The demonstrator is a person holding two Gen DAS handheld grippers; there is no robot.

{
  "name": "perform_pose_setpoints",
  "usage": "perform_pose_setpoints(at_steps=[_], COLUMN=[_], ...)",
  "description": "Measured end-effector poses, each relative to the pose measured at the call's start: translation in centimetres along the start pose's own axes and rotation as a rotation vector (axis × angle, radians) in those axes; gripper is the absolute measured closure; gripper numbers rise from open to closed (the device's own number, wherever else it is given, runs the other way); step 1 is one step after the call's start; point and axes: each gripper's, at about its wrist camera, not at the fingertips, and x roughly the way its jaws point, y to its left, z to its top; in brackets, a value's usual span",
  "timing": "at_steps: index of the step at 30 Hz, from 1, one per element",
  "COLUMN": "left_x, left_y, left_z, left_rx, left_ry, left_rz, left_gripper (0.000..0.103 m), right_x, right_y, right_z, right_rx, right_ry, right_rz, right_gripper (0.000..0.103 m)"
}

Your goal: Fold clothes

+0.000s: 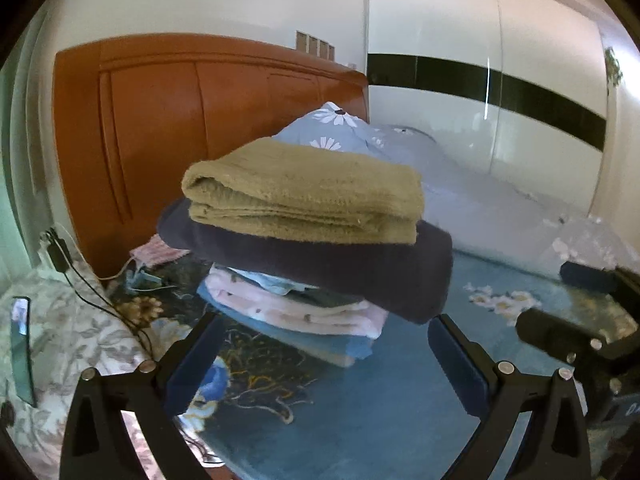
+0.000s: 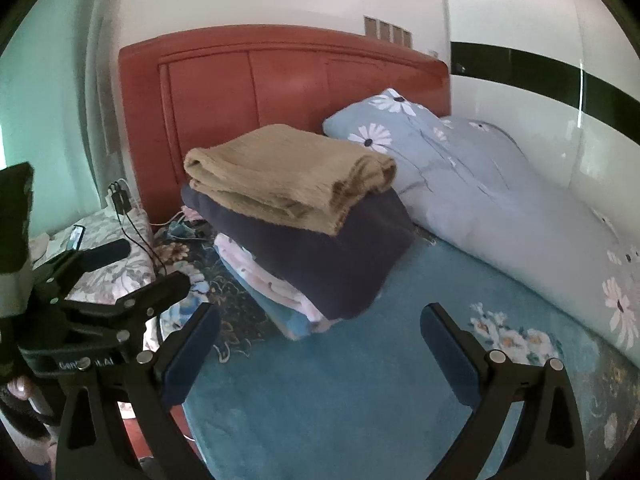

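Observation:
A stack of folded clothes sits on the teal bedspread (image 1: 400,420). A tan knit (image 1: 304,192) (image 2: 288,176) lies on top, above a dark navy garment (image 1: 328,268) (image 2: 320,260), a pink one (image 1: 304,312) (image 2: 272,284) and a blue one (image 1: 320,342) (image 2: 286,318). My left gripper (image 1: 328,360) is open just in front of the stack and holds nothing. It also shows at the left of the right wrist view as the left gripper (image 2: 154,263). My right gripper (image 2: 320,352) is open and apart from the stack, to its right, over the bedspread.
An orange-red headboard (image 1: 180,120) rises behind the stack. A pale blue daisy-print quilt (image 2: 500,200) lies bunched along the right by a white wardrobe (image 1: 500,80). At the left is a floral pillow (image 1: 72,320) with a phone (image 1: 20,340) and black cables (image 1: 88,288).

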Motion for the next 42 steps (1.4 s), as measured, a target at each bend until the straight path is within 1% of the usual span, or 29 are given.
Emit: perform_pose_setpoints(at_steps=[2, 11, 17, 24, 42], left_x=[-0.1, -0.9, -1.5, -1.4, -1.3], left_y=[-0.4, -0.8, -0.6, -0.7, 0.4], left_z=[-0.3, -1.0, -1.0, -1.2, -1.1], left_rx=[0.012, 0.032, 0.028, 0.035, 0.023], left_ry=[0.001, 0.003, -0.001, 0.008, 0.004], left_rz=[0.015, 0.082, 0.09, 0.096, 0.099], left_gripper=[0.0, 0.0, 0.0, 0.0, 0.0], right_x=[-0.1, -1.6, -2.2, -2.7, -1.8], right_y=[-0.2, -0.5, 0.6, 1.8, 2.8], right_z=[-0.3, -1.2, -1.2, -0.9, -0.6], right_rx=[0.004, 0.022, -0.025, -0.067, -0.075], right_ry=[0.014, 0.011, 0.016, -0.004, 0.026], right_rz=[-0.021, -0.077, -0.103, -0.097, -0.098], right_gripper=[0.003, 0.003, 0.003, 0.003, 0.003])
